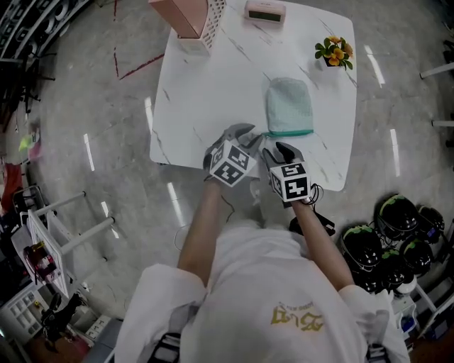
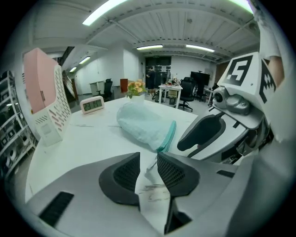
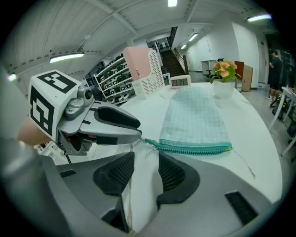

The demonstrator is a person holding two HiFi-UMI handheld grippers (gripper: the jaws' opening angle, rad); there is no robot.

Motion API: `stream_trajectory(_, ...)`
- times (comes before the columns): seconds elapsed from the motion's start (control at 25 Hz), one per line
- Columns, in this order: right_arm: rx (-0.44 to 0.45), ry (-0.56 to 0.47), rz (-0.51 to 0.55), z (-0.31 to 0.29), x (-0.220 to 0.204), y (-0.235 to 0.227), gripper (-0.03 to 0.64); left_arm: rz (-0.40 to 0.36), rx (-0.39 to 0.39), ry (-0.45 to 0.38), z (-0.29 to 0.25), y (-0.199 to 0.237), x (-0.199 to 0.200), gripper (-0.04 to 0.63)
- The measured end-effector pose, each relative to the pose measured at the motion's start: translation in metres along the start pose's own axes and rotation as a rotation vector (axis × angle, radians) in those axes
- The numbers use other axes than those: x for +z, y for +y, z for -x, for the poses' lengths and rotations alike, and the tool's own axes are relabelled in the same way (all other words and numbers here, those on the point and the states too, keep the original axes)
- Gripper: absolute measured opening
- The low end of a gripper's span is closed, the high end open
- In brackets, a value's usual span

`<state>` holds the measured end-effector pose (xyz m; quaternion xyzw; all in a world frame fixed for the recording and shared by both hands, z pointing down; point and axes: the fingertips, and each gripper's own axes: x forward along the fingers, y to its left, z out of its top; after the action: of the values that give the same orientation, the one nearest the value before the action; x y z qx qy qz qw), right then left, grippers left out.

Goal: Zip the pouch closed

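Observation:
A pale green pouch (image 1: 289, 105) lies flat on the white table (image 1: 206, 99), its teal zipper (image 3: 192, 147) along the near edge. The small metal zipper pull (image 3: 150, 147) hangs at the zipper's left end. My left gripper (image 1: 248, 136) is low over the table just left of that end, its jaws open with a narrow gap (image 2: 148, 159) and the pull just beyond its tips. My right gripper (image 1: 282, 150) hovers in front of the zipper, open (image 3: 145, 159), with nothing between its pads. Both grippers sit close side by side.
A pink and white organizer (image 1: 193, 20) and a small clock (image 1: 264, 10) stand at the table's far side. A potted flower (image 1: 334, 52) stands at the far right corner. Dark helmets (image 1: 386, 241) lie on the floor to the right. The table's near edge (image 1: 213, 169) runs just under the grippers.

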<state>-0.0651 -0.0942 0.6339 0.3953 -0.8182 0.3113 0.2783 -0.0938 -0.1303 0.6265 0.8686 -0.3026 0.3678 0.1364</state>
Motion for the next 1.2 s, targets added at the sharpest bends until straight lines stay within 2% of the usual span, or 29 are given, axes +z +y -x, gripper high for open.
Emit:
stream_trajectory(0.28,0.004,0.029,0.025,-0.01,-0.002,-0.004,0.176,-0.126,-0.122,0.091,-0.012,-0.013,-0.001,0.164)
stream_trajectory(0.48,0.021,0.038,0.02,-0.013,-0.003,-0.002,0.164,-0.185,-0.177,0.149,-0.02,-0.019,-0.008,0.09)
stream_trajectory(0.56,0.025,0.039,0.023,-0.015,-0.003,-0.001,0.161,-0.201,-0.178,0.159,-0.023,-0.022,-0.011,0.081)
stream_trajectory(0.68,0.025,0.042,0.015,-0.017,-0.004,-0.003,0.155,-0.192,-0.177,0.167,-0.029,-0.023,-0.014,0.075)
stream_trajectory(0.76,0.017,0.042,0.017,-0.016,-0.003,-0.004,0.146,-0.169,-0.185,0.164,-0.03,-0.026,-0.014,0.044)
stream_trajectory(1.04,0.008,0.056,0.039,-0.006,-0.007,-0.009,0.134,-0.004,-0.253,0.123,-0.029,-0.04,-0.008,0.035)
stream_trajectory(1.12,-0.014,0.065,0.05,-0.005,-0.012,-0.014,0.141,-0.013,-0.258,0.126,-0.03,-0.045,-0.007,0.035)
stream_trajectory(1.2,-0.053,0.073,0.086,-0.005,-0.015,-0.02,0.121,-0.045,-0.262,0.137,-0.029,-0.05,-0.007,0.035)
